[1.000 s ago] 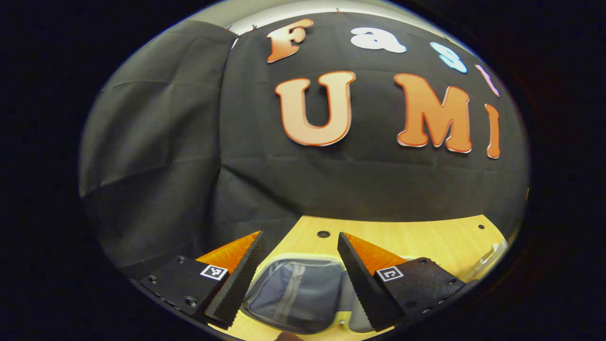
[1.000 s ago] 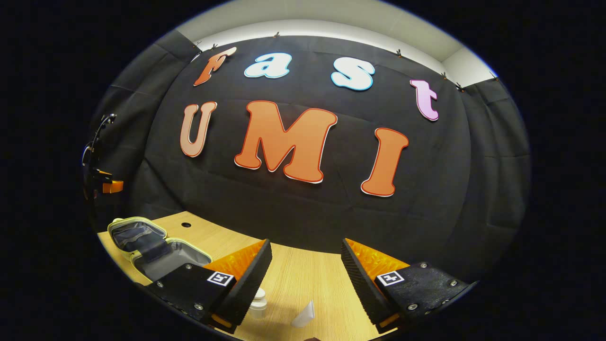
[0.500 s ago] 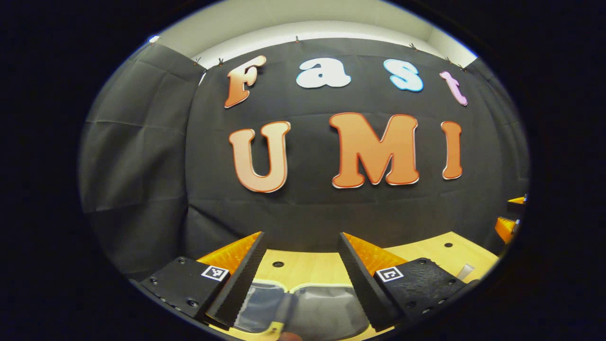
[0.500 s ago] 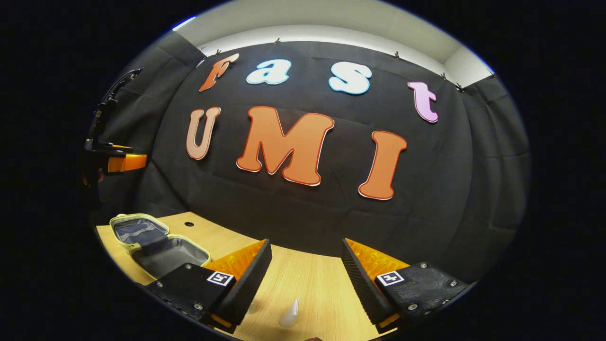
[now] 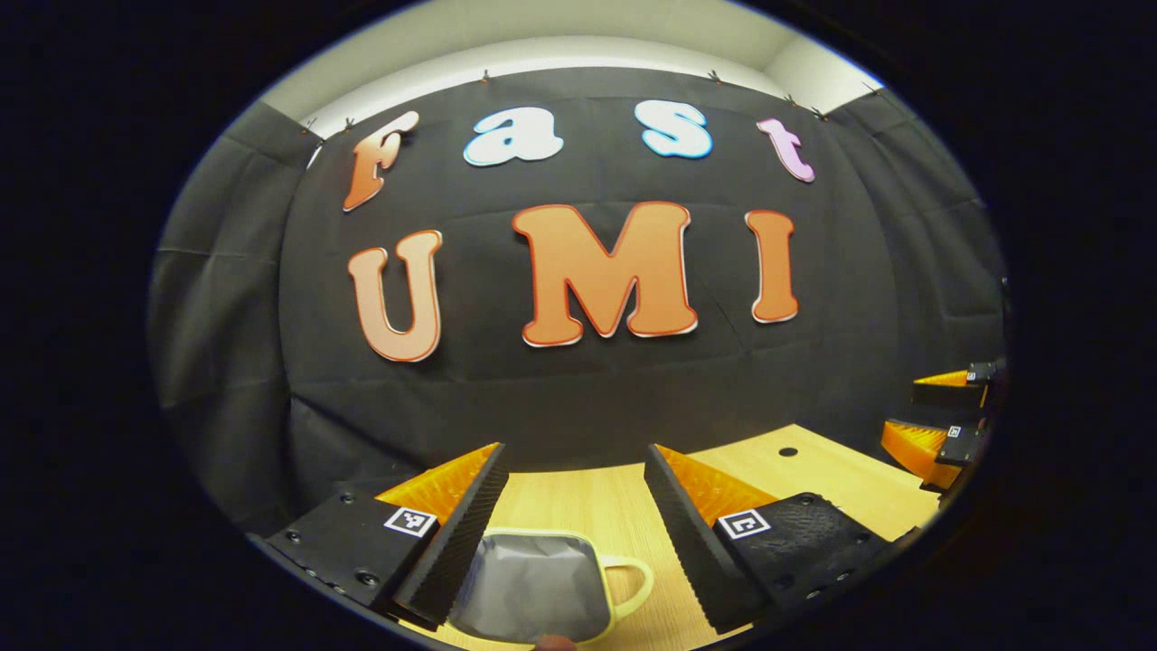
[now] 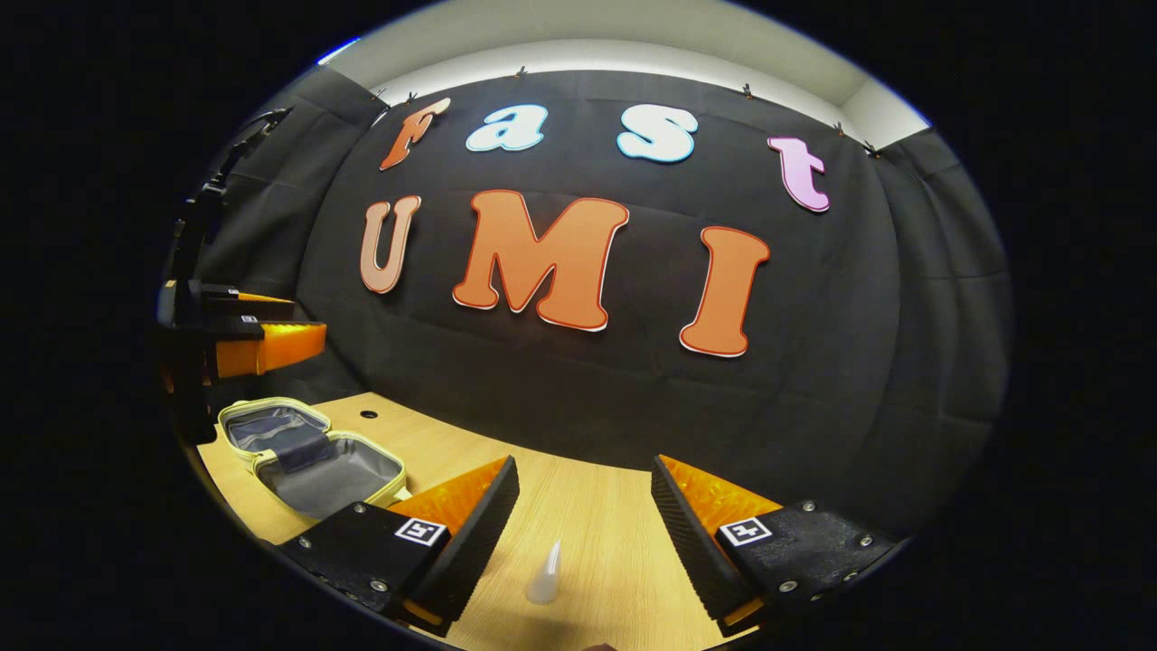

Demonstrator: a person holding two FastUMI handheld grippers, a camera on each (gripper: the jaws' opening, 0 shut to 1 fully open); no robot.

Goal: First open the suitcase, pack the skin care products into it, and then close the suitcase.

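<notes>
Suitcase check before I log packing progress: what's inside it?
The open suitcase shows grey lining and a dark divider strap; no products visible. Its near corner is hidden behind the right gripper.

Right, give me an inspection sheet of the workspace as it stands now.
Surface: light wooden table with small round holes; bare between the things.
Job's things: suitcase lies open on the table, both halves showing grey lining, nothing seen inside; a small pale tube lies on the table ahead of the right gripper.
Clutter: nothing seen.
Grippers: left gripper open, above one half of the suitcase; right gripper open, above the tube, holding nothing.
Cables: a dark cable or bracket rises behind the left gripper in the right gripper view; too dim to tell which.
Surroundings: black cloth wall, pale ceiling strip above.
</notes>
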